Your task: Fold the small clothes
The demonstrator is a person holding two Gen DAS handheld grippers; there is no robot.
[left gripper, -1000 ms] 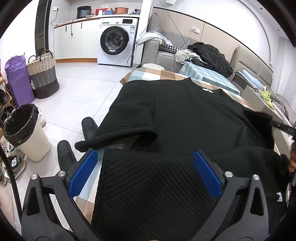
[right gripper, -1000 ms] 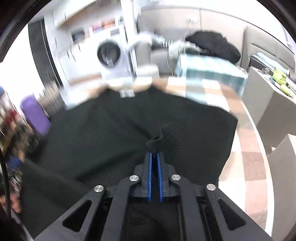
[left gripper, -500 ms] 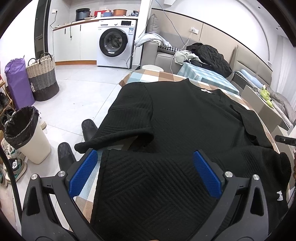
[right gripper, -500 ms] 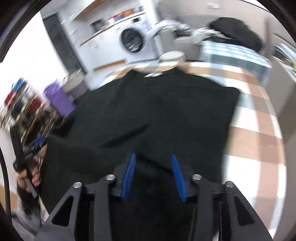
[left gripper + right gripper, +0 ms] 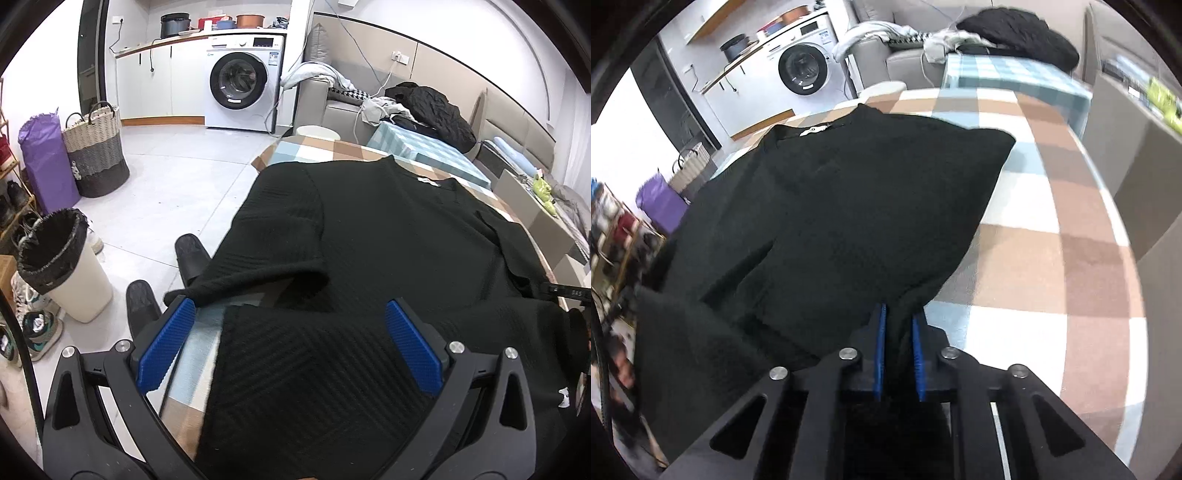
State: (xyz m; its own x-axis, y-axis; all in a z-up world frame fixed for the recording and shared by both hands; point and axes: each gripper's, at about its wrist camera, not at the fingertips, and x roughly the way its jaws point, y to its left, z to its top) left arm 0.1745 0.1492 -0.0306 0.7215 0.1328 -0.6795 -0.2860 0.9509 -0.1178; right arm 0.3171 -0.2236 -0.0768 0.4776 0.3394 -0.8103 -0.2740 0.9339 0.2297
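Note:
A black textured short-sleeved top (image 5: 388, 236) lies spread on the checked table (image 5: 291, 147), collar at the far end, with its near hem folded back over the body. My left gripper (image 5: 288, 343) is open above that folded hem, its blue pads (image 5: 166, 347) wide apart and holding nothing. In the right wrist view the same top (image 5: 849, 192) fills the middle. My right gripper (image 5: 897, 354) is nearly closed on the top's near right edge, with black cloth between its blue pads (image 5: 881, 350).
The checked tablecloth (image 5: 1052, 229) shows bare to the right of the top. On the floor at left stand a lined waste bin (image 5: 62, 266), a woven basket (image 5: 96, 155) and black slippers (image 5: 188, 254). A washing machine (image 5: 243, 81) and a sofa with clothes (image 5: 428, 107) are behind.
My right gripper opened, moved to the top's near right edge and closed on the cloth there. My left gripper stayed open over the folded hem.

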